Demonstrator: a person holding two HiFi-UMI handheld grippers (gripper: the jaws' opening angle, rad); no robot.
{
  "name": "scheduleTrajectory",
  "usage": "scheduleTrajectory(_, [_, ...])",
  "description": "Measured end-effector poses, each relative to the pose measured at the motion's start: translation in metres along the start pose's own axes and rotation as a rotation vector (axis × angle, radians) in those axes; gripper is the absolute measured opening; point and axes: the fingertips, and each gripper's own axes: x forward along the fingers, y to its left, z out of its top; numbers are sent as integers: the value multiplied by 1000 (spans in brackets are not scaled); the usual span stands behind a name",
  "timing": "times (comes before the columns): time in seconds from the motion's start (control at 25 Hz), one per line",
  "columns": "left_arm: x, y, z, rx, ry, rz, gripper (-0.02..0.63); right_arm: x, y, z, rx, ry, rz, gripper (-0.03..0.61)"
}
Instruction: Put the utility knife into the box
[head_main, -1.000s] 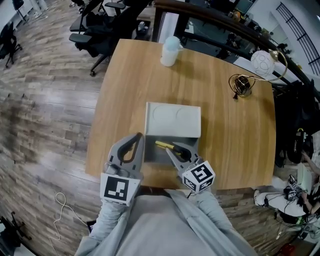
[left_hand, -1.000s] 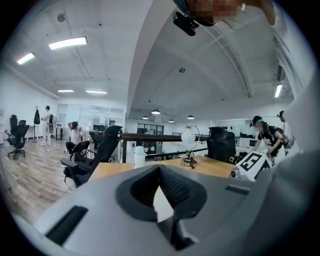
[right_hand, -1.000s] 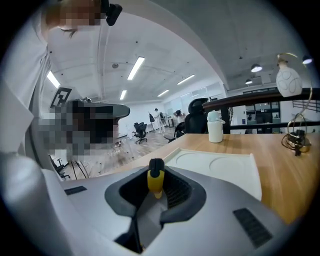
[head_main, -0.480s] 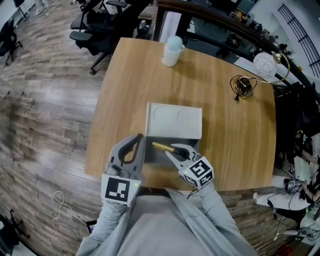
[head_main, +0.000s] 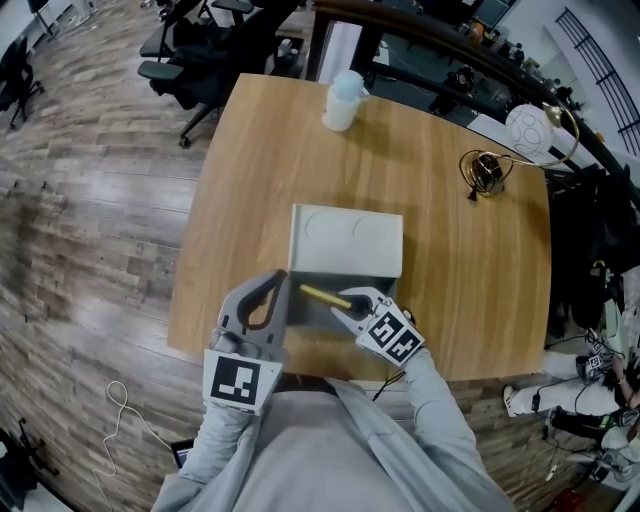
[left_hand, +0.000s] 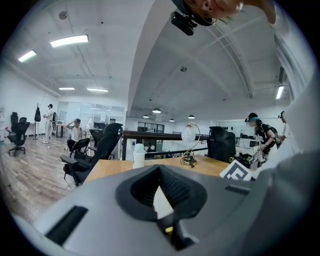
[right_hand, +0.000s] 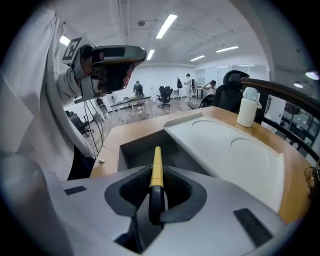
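Observation:
The grey box sits on the wooden table with its pale lid folded back and its dark cavity facing me. My right gripper is shut on the yellow-and-black utility knife, which it holds over the cavity with the yellow end pointing left. In the right gripper view the knife sticks out between the shut jaws of the right gripper above the cavity. My left gripper is shut on nothing at the box's front left corner. The left gripper looks across the table.
A white bottle stands at the table's far edge. A coiled wire piece and a white globe lamp are at the far right. Office chairs stand beyond the table on the wood floor.
My right gripper has moved a little forward and left with the knife, further over the box cavity. The left gripper has barely moved.

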Motion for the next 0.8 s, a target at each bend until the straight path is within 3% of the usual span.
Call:
scheduleTrajectory(0.32, [0, -1, -6, 0, 9, -9, 18, 16, -1, -26, -126, 177, -4, 84])
scheduleTrajectory(0.8, [-1, 4, -8, -8, 6, -4, 20, 27, -7, -38, -154, 303, -32, 84])
